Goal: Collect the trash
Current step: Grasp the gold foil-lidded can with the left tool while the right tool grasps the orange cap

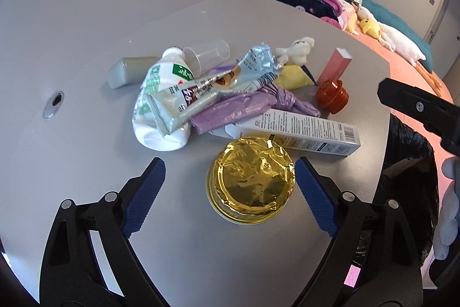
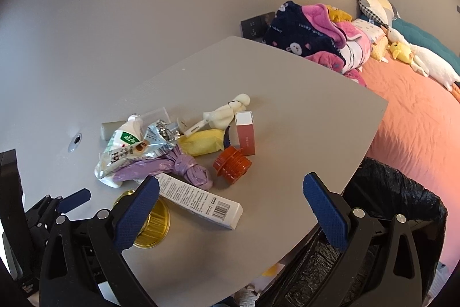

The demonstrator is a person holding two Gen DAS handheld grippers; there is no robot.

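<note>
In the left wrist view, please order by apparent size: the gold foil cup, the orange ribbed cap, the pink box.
1. gold foil cup, clearly largest, though it is nearest the camera.
2. orange ribbed cap and pink box look alike; no ranking.

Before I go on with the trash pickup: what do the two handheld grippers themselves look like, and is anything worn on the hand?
Both the left gripper and right gripper have black plastic linkage arms with silver round pivot pins and blue, ridged, saw-edged finger pads. A small pink label sits low on the left gripper's frame. A light-coloured glove covers the hand beside the right gripper. No cables show.
</note>
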